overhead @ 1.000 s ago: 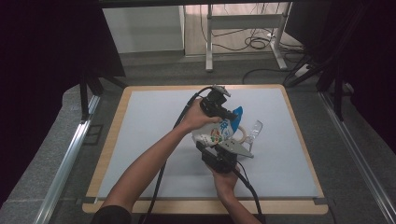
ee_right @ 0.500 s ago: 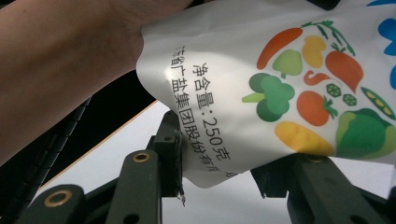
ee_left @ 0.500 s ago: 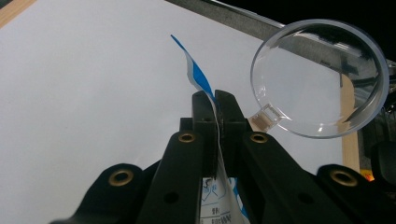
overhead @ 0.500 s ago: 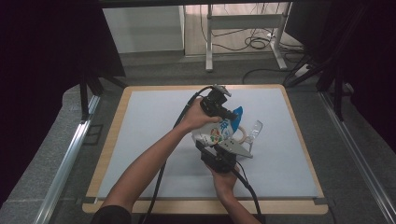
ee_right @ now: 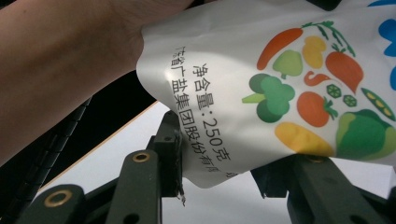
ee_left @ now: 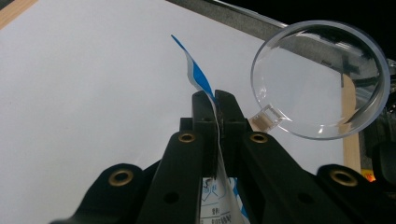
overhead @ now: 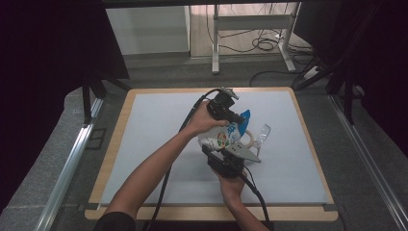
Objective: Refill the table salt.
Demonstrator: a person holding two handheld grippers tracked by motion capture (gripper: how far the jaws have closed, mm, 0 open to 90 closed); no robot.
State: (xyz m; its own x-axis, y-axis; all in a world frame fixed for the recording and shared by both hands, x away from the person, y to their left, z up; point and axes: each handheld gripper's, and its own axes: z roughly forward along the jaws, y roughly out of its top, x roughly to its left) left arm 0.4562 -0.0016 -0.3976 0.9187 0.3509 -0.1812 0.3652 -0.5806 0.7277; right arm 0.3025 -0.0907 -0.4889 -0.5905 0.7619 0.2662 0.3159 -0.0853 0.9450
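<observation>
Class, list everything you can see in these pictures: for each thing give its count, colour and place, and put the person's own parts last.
Pouch: one, white with vegetable pictures and a blue top edge, held above the table's middle between both grippers.
Clear round container: one, transparent, on the mat just beyond the pouch.
Mat: one, pale grey, covering the table.
Table: one, light wood rim.
Left gripper: one, black, shut on the pouch's top edge.
Right gripper: one, black, closed on the pouch's lower end.
Forearms: two, entering from the bottom of the high view.
</observation>
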